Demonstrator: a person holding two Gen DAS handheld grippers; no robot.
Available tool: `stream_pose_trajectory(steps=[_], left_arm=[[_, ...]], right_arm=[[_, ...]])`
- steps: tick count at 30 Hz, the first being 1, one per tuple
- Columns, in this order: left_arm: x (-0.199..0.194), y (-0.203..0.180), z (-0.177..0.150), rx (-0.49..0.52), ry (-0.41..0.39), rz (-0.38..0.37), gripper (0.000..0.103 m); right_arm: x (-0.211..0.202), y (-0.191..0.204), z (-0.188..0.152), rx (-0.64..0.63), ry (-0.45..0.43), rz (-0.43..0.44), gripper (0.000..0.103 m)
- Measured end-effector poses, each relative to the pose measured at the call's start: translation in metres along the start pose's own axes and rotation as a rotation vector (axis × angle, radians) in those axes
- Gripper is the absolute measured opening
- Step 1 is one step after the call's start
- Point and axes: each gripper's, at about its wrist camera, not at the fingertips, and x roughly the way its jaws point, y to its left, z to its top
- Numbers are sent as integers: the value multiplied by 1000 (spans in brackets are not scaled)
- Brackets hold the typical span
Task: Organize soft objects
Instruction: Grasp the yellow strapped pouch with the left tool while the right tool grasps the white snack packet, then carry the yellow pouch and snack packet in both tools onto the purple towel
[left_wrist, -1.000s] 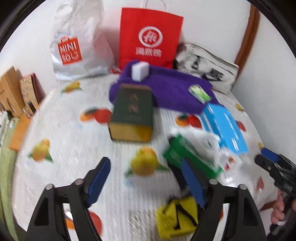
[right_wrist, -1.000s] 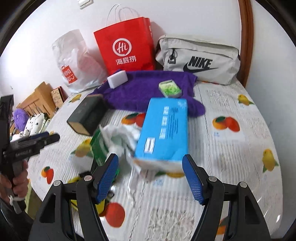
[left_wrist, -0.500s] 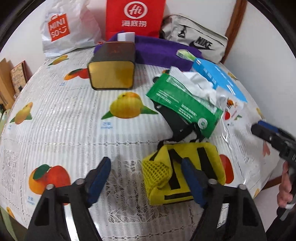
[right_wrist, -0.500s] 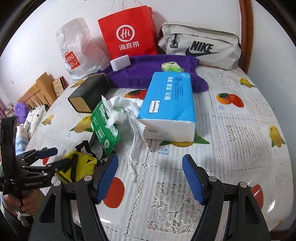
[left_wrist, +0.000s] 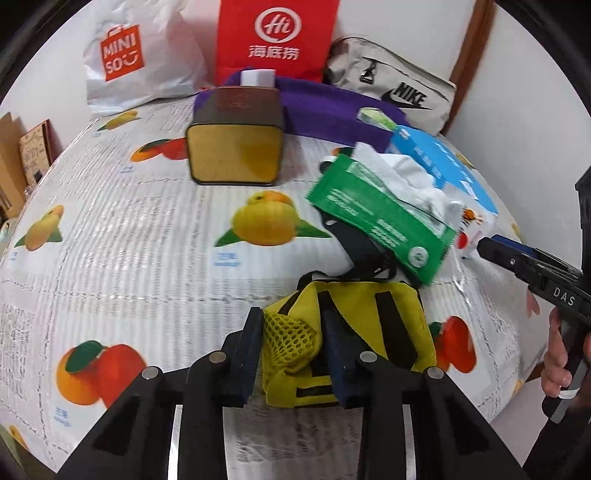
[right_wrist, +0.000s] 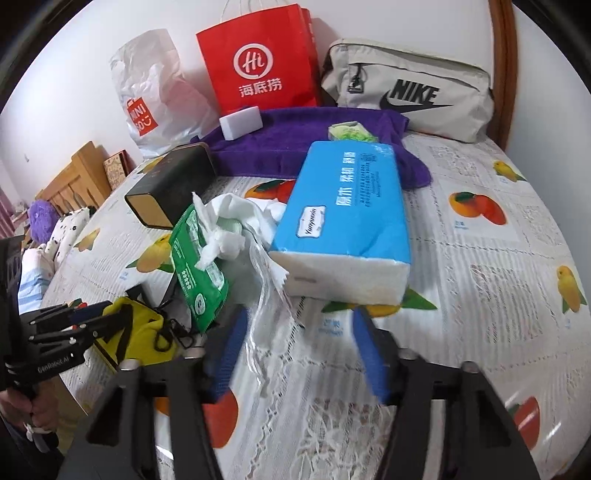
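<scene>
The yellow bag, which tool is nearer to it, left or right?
Left. The left tool is closing around the yellow bag's mesh corner. The right tool is apart from it, closing by the blue tissue pack.

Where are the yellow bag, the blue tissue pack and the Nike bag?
yellow bag (left_wrist: 369, 325): left wrist view, on its yellow top panel between the black straps.
blue tissue pack (right_wrist: 351, 199): right wrist view, on its blue top face.
Nike bag (right_wrist: 410, 96): right wrist view, on the black logo on its front.
</scene>
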Motion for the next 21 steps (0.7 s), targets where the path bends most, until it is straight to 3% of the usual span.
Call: stream_pose_trajectory(steps=[4,7,13,21], left_arm=[[2,9,1,-41,0,-20,30],[4,8,2,-45,-2,-17,30],[2,14,3,-73,-12,-32,28],[-7,24,5,-81,-46,-7,27]], right_arm=[[9,1,7,-21,-10,18,35],[16,4,11,-35,-11,39,10],[-2,6,2,-54,-50,76,5],[-33,-15,-26,-24,-30,-6,5]])
